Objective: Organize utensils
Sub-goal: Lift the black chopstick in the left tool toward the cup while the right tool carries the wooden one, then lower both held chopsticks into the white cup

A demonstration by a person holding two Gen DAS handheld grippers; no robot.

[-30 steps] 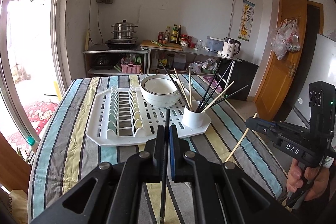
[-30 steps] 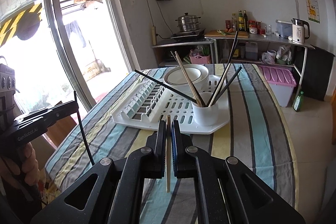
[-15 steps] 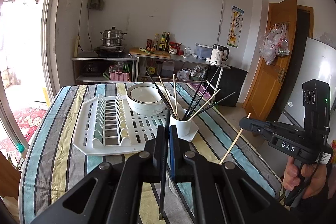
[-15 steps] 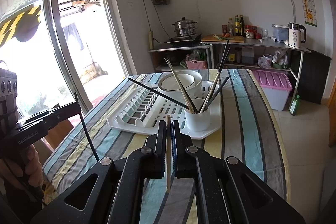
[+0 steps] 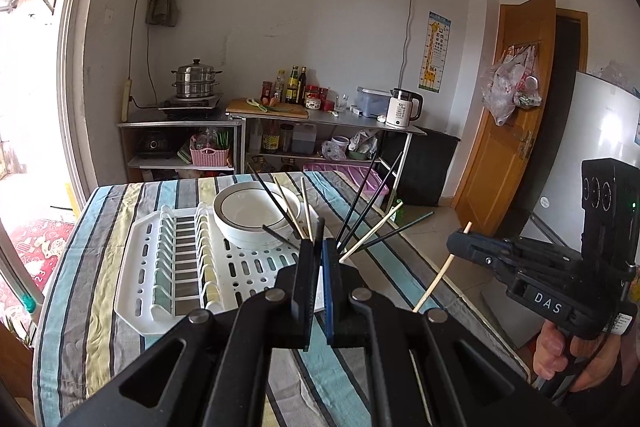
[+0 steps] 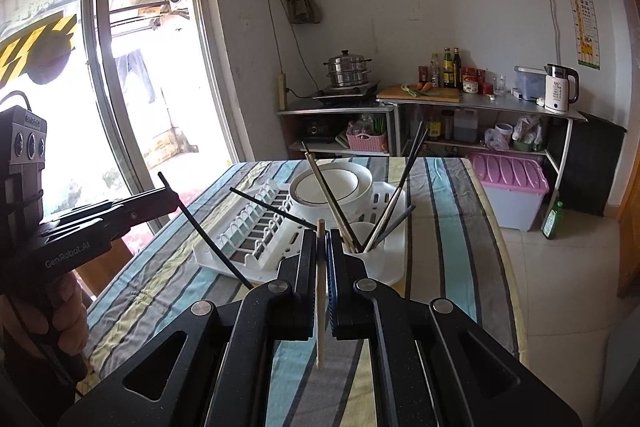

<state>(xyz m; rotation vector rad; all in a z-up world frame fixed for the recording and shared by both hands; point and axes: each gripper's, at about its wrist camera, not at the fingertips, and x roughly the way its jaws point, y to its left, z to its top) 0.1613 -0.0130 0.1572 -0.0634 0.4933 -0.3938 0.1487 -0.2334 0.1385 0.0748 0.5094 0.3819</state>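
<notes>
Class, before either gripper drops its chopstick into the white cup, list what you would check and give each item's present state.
1. Left gripper shut on black chopstick: ok.
2. Right gripper shut on wooden chopstick: ok.
3. White cup upright on the drying rack: ok.
4. Room left in the cup: cannot tell.
5. Chopstick tips over the cup mouth: not ok, both held short of it.

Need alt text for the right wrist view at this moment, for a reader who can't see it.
The right claw is shut on a pale wooden chopstick, held upright above a striped tablecloth. Ahead, a white cup of chopsticks and a white bowl sit on a white drying rack. At left, the left claw grips a black chopstick.
</notes>
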